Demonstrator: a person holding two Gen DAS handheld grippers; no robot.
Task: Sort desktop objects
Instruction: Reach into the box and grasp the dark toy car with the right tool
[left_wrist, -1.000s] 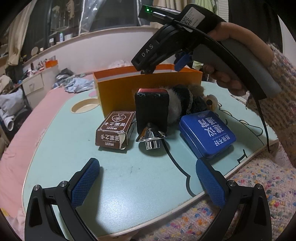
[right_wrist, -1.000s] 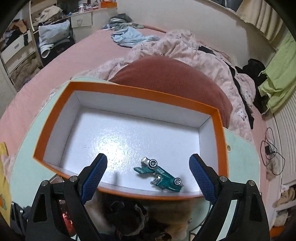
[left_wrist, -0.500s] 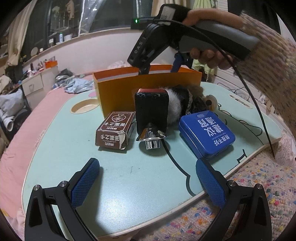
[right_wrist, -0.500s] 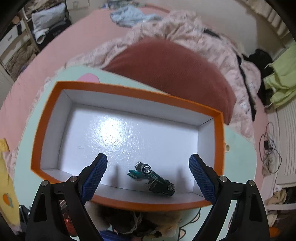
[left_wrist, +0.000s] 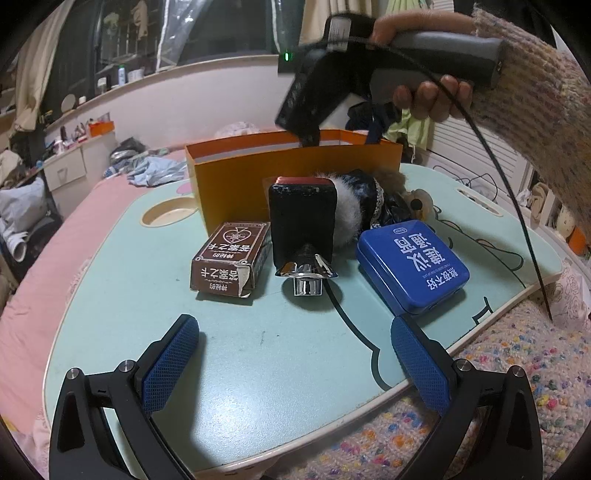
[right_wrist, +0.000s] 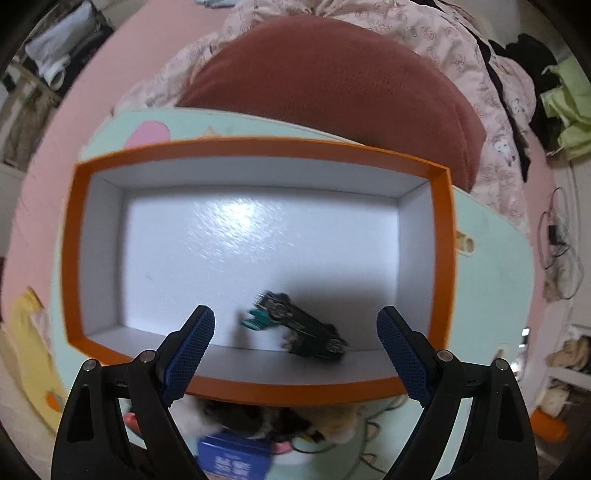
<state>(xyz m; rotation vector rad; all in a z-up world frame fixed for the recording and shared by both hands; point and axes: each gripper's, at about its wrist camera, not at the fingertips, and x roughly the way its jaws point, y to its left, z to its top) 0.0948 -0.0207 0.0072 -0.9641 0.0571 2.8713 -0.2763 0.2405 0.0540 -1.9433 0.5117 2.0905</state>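
The toy car lies in the orange box, against its near wall and nearer the right end. It is tipped over, wheels showing, blurred; its long axis runs slantwise, the teal end toward the box's middle, the dark end toward the near right corner. Which end is the front is hard to tell.

The right gripper hangs above the box pointing down, jaws wide apart, nothing between them.

The box stands at the far side of the table. Before it lie a brown carton, a black block with a chrome fitting, a plush toy half hidden behind the block, and a blue tin toward the right edge.

The left gripper hovers over the near edge, jaws apart, empty.
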